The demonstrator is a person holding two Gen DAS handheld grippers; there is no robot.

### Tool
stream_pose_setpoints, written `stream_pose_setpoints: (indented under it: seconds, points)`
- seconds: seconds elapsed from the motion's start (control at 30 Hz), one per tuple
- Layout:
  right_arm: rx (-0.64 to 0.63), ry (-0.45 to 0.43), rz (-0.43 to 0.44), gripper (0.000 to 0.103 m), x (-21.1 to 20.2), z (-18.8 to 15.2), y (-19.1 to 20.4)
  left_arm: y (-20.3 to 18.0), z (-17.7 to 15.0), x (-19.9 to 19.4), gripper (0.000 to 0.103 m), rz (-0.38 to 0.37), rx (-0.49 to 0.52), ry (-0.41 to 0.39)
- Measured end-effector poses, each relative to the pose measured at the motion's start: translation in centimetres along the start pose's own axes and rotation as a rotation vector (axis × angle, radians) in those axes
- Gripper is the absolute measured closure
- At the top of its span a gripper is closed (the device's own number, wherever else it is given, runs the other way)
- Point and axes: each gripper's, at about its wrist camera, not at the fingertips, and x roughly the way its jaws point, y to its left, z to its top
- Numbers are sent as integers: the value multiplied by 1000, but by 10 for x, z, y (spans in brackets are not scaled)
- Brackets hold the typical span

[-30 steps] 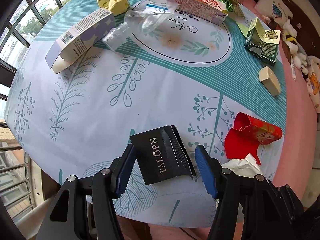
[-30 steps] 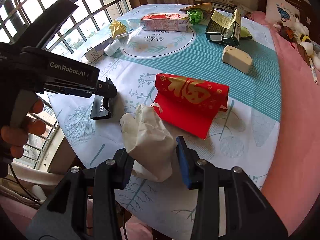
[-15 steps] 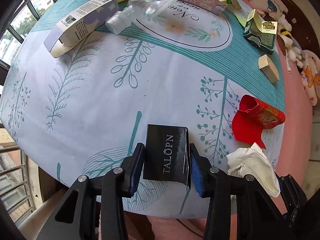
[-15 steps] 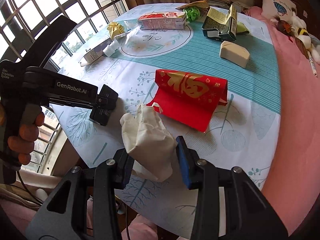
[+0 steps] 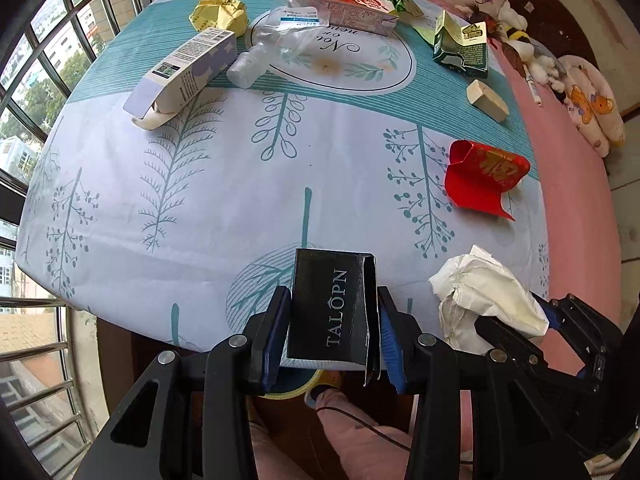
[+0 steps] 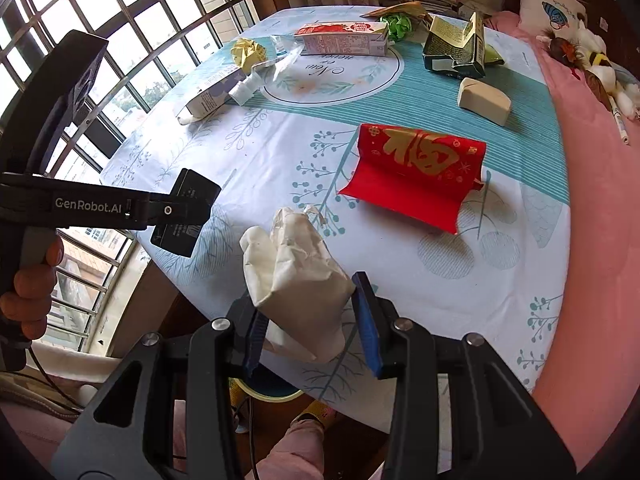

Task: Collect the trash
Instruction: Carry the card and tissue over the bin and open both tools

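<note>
In the left wrist view my left gripper (image 5: 333, 296) is shut on a black box (image 5: 332, 312) marked TALOPN and holds it upright over the near table edge. The right wrist view shows the same left gripper (image 6: 188, 208) with the black box (image 6: 176, 236) off the cloth. My right gripper (image 6: 308, 300) is shut on a crumpled white paper (image 6: 296, 256), lifted over the near edge. That white paper (image 5: 480, 284) also shows at the right of the left wrist view. A red envelope (image 6: 416, 168) with gold print lies open on the tablecloth beyond it.
Further back on the cloth lie a purple-white carton (image 5: 184, 68), a clear bottle (image 5: 272, 44), a yellow paper ball (image 5: 218, 12), a red-white carton (image 5: 344, 4), a green carton (image 5: 460, 44) and a beige block (image 5: 488, 100). A round teal bin (image 6: 272, 388) sits below the table edge. Barred windows are on the left, a pink bed on the right.
My left gripper closed on the black box, lifted it off the cloth and drew it back over the near edge. The right gripper pulled back a little with the white paper.
</note>
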Motion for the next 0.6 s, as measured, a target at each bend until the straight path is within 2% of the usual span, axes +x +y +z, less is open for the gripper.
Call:
stream_pose_setpoints:
  seconds: [0.2,0.4,0.6]
  points:
    - [51,9,-19,67,-7,-20,27,14,-39,-26,61,31,137,-11]
    - [164,25,-51,67,-14,-60,62,27,-72,-42,61,11,278,-34]
    - [294,32,-95,67,-6,-107,104,39,-118,-32,61,-16,421,-26]
